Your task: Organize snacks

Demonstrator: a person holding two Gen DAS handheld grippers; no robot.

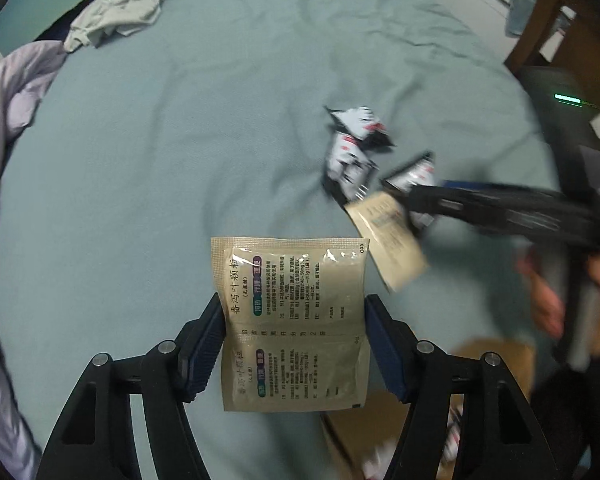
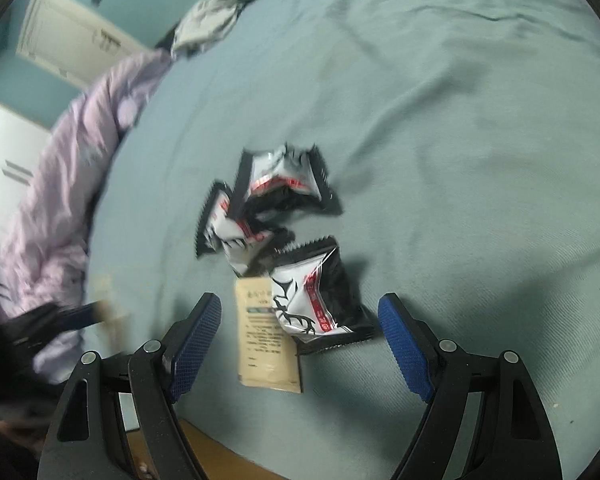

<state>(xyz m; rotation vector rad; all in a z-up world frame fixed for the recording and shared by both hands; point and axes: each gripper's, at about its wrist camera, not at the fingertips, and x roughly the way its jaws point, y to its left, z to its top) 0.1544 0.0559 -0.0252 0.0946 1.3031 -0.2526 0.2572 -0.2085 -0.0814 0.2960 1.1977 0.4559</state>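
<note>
Glossy foil packets [image 2: 288,184], matt cloth bedsheet [image 2: 460,160]

Left claw [image 1: 294,344] clamped, right claw [image 2: 300,344] spread

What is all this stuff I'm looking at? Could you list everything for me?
Held sachet strip: one, tan, two joined packets, between the left gripper's fingers.
Loose sachet: one, tan, flat on the bed, partly under a snack packet.
Snack packets: three, black and white with red, clustered mid-bed.
Bedsheet: one, pale teal, under everything.
Jacket: one, lilac, at the bed's left edge.
Grey garment: one, crumpled at the far end.
Cardboard box: one, brown, at the near edge; contents unclear.
Left gripper: black with blue pads, shut on the strip.
Right gripper: same build, open above the nearest packet.
</note>
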